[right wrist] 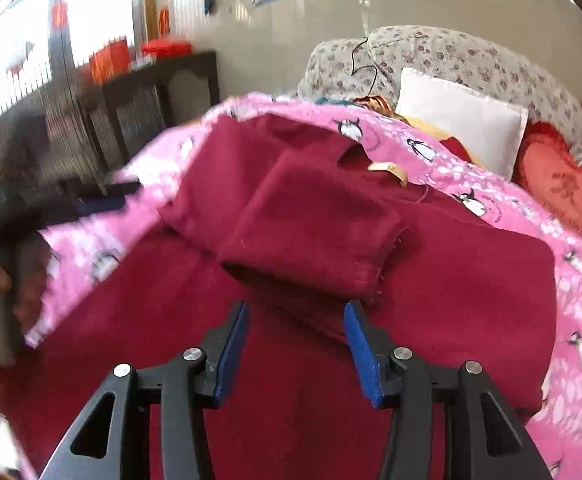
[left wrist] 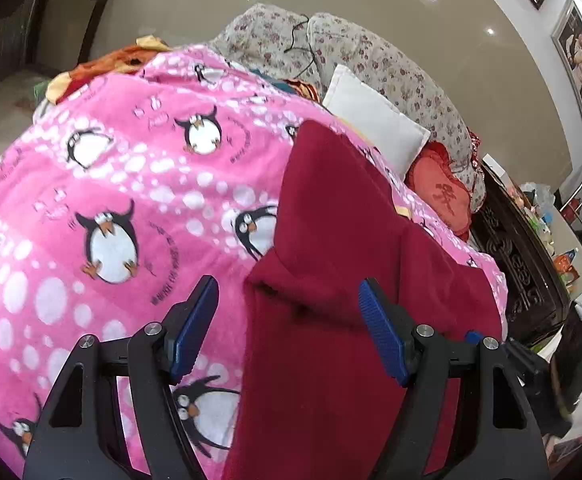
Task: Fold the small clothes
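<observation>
Left gripper (left wrist: 287,304) wide, empty, over maroon garment (left wrist: 331,240) edge; right gripper (right wrist: 295,330) part-open, empty, folded sleeve (right wrist: 311,224) at 12 o'clock; pink blanket (left wrist: 131,184) beneath.

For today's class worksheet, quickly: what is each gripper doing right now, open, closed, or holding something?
Left gripper: open, holding nothing, above the dark red garment.
Right gripper: open, holding nothing, above the same garment.

Both wrist views downward (right blurred)
</observation>
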Motion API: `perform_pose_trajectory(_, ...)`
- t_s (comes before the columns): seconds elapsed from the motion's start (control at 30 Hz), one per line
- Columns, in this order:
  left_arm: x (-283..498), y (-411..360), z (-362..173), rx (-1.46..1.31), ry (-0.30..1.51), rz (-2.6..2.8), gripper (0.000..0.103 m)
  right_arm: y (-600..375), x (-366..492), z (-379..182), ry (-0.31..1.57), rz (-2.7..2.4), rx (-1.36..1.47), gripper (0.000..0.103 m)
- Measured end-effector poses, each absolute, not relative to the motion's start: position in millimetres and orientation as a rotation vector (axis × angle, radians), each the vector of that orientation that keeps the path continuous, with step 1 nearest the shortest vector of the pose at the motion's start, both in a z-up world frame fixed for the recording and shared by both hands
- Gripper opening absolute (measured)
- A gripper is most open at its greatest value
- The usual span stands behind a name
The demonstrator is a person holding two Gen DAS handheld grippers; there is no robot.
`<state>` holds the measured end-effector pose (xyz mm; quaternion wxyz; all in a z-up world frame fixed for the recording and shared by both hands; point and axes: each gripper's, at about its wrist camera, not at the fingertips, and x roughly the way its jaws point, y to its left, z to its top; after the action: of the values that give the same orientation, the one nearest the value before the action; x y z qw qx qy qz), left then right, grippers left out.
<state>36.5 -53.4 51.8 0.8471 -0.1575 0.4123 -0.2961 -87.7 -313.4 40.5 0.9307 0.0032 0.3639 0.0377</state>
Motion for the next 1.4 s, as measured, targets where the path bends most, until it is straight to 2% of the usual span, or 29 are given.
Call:
perform_pose_trajectory(0.3, 27, -63, 60, -0.260, 0.824, -0.650, 0.073, -374, -57, 22, 0.775, 0.102, 0.474, 0.049)
perform_pose_trajectory(0.33, 28, -62, 58, -0.264, 0.828, -0.655, 0.073, -378, -47, 20, 0.780, 0.121, 0.526, 0.053)
perform_pose_trajectory(0.4, 29, -60, 57, -0.263, 0.830, -0.653, 0.073, -371, -30, 29, 0.746, 0.197, 0.587, 0.053)
perform_pose_trajectory(0.53, 30, -50, 60, -0.300, 0.804, -0.669, 0.073, -331, -12, 78, 0.553, 0.457, 0.626, 0.056)
perform_pose_trajectory(0.67, 32, -42, 59, -0.345, 0.803, -0.698, 0.076, -315, -23, 100, 0.520, 0.400, 0.487, 0.060)
perform_pose_trajectory(0.7, 33, -41, 57, -0.352, 0.805, -0.703, 0.079, -316, -27, 98, 0.531, 0.392, 0.473, 0.060)
perform_pose_trajectory(0.87, 38, -37, 49, -0.408, 0.840, -0.735, 0.079, -339, -62, 65, 0.643, 0.274, 0.449, 0.060)
perform_pose_trajectory(1.0, 42, -21, 50, -0.503, 0.836, -0.727, 0.080, -372, -94, 55, 0.641, 0.143, 0.395, 0.061)
perform_pose_trajectory(1.1, 47, -19, 51, -0.534, 0.839, -0.707, 0.089, -397, -108, 45, 0.653, 0.136, 0.480, 0.061)
perform_pose_trajectory(1.3, 61, -44, 38, -0.529, 0.949, -0.733, 0.089, -417, -122, 28, 0.654, 0.139, 0.577, 0.061)
perform_pose_trajectory(1.4, 63, -52, 40, -0.515, 0.942, -0.743, 0.089, -417, -130, 29, 0.645, 0.155, 0.591, 0.061)
